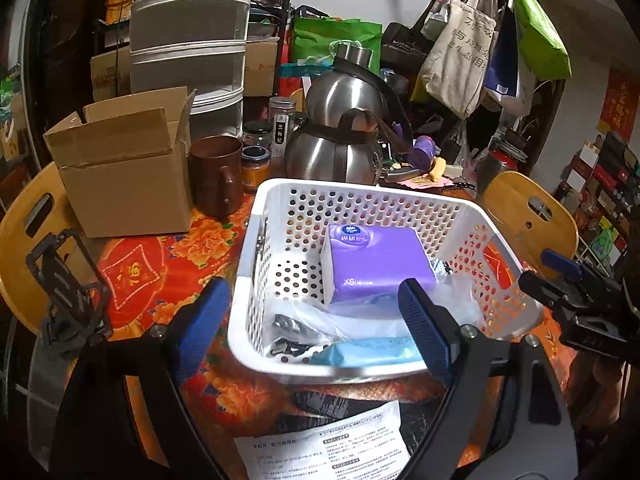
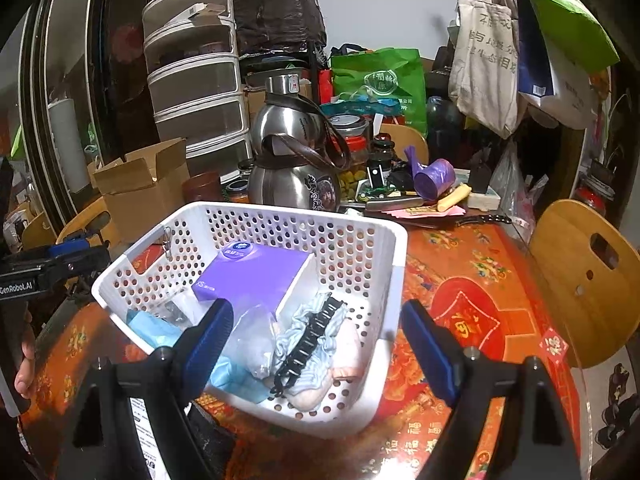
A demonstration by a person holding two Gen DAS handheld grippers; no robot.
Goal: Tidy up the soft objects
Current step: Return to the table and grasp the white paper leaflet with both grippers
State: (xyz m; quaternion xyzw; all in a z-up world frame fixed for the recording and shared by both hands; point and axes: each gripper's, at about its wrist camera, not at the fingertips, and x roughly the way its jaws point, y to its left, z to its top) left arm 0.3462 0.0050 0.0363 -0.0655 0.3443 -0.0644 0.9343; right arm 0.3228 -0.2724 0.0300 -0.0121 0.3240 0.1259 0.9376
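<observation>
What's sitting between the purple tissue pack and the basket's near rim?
Crumpled clear plastic bag, then a light blue pack against the white basket rim; left wrist view.

I note, ahead of my grippers: perforated white plastic basket [image 1: 472,216], glossy steel kettle [image 1: 340,148], matt cardboard box [image 1: 124,176]

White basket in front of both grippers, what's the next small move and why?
Probably ease the right gripper down onto the black hair claw lying on the pale cloth. Both grippers are open and empty above the white basket, and the claw sits on top, unobstructed.
</observation>
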